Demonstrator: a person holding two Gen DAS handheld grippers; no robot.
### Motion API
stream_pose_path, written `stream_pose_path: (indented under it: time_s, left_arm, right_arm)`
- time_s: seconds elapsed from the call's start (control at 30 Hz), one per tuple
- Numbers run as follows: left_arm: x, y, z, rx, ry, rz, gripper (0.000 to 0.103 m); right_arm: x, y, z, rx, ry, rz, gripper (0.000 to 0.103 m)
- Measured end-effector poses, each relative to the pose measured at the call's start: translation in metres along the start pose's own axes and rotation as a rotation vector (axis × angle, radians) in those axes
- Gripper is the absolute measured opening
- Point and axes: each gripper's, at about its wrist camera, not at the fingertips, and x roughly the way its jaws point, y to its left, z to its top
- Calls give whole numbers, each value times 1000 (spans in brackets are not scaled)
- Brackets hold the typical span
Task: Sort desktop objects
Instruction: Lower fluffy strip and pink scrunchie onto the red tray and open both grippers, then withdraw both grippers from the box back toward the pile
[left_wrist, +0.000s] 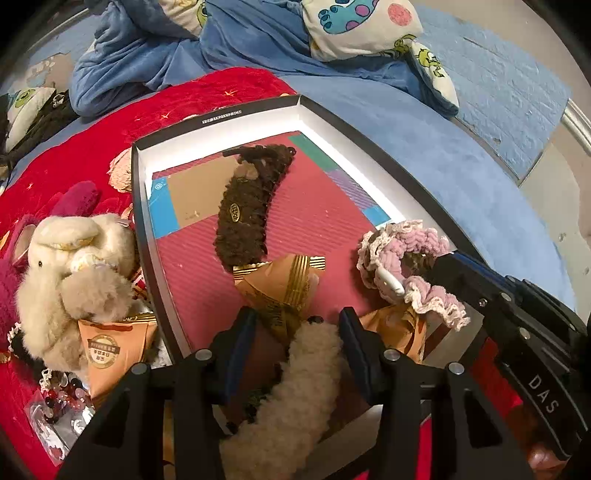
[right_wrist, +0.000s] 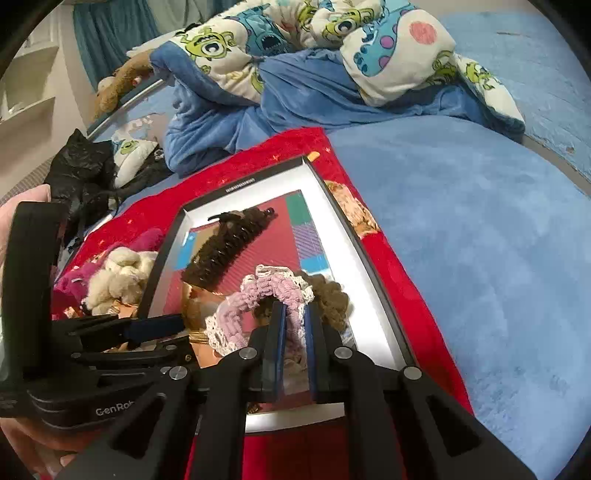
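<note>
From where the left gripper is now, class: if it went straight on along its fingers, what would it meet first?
Probably the orange-brown triangular packet, lying in the box just past the left gripper. A cream fluffy clip already lies between its fingers. Depth is hard to judge in this view.

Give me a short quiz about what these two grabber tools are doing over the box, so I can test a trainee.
1. True or false: the right gripper is shut on the pink scrunchie.
2. What lies between the left gripper's fingers?
A. the cream fluffy clip
B. a blue pen
C. a glass jar
3. Fill in: the brown fluffy clip lies inside the ____.

Key:
1. True. Its pads pinch the scrunchie's band.
2. A. The clip sits between the fingers; whether they press on it is unclear.
3. Box. The clip lies on the box's red floor.
</note>
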Motion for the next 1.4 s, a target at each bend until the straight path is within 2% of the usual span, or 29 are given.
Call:
stream_pose_path:
  time_s: [0.13,0.17,0.23,0.27,0.3,0.33,0.37,0.4,0.43,0.47,0.53,0.8,1.0,1.4]
  left_arm:
    - [-1,-3,0,-12,3,1,49]
    - [0,-3,2,-13,6,24,50]
    - [3,-5,4,-13,24,101,60]
    - [3,-4,5,-22,32,111,65]
    - [1,-2,5,-40,38,82,69]
    - [0,-2,5,-53,43,61,72]
    - [-1,-2,6,-62,48,40,78]
    - [-2,-4,6,-59,55,22,87]
    - [-3,-8,6,-40,66,11,94]
    - [-4,-12,6,-25,72,13,103]
    - [-11,-15,6,-11,47,27,103]
    - [-29,-14,-1,-27,13,22,103]
    - [-49,4,-4,-54,-15,18,103]
    - [-84,42,-18,-76,-48,12,103]
  right_arm:
    - [-7,3,3,-18,-30,-25,16]
    - [-9,2,3,-14,-32,-19,16]
    - [-11,1,5,0,-31,-7,19]
    - [-14,-1,5,16,-41,-10,26]
    - [-17,-2,6,22,-49,-15,37]
    - [-19,-3,6,29,-61,-22,41]
    - [-22,-5,6,36,-71,-27,57]
    - [-24,-7,6,47,-80,-30,83]
    - [-25,-8,6,56,-86,-30,95]
    - [-27,-12,6,80,-94,-32,102]
    - [-27,-18,6,117,-62,-43,103]
    - [-39,-16,2,131,-83,-55,103]
    - [-48,-10,-2,158,-94,-40,103]
    - [-60,34,-4,132,-95,-10,103]
